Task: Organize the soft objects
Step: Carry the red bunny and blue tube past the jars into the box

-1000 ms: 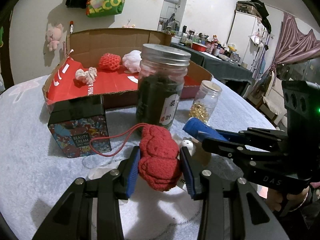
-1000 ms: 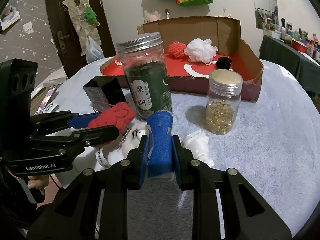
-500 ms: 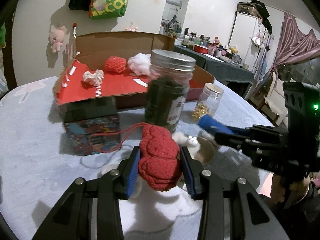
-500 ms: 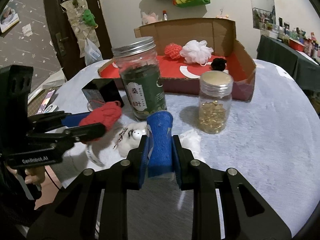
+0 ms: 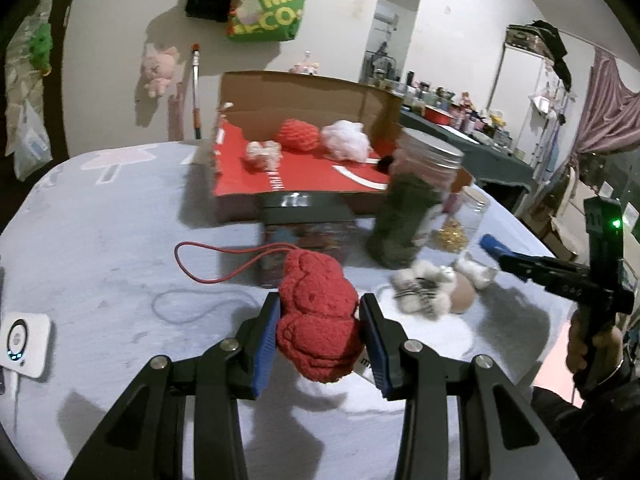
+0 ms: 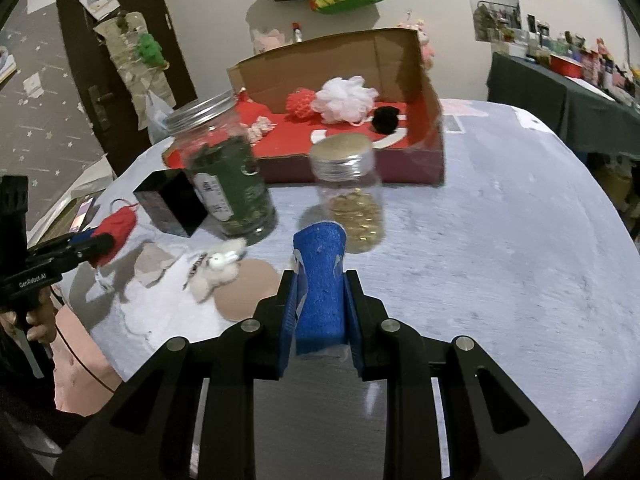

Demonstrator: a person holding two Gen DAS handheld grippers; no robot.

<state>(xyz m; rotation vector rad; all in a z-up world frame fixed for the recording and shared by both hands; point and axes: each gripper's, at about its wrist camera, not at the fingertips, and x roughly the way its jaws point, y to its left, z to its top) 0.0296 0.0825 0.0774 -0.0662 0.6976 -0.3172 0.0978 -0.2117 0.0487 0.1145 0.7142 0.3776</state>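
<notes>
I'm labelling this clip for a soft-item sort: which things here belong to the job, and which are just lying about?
Part of the job:
- red knitted toy, in left gripper
- blue sponge, in right gripper
- white plush toy
- cardboard box

Just lying about:
- green jar
- capsule jar
- black tin

Black tongs [image 5: 320, 336], blue pads [image 5: 266, 344]
</notes>
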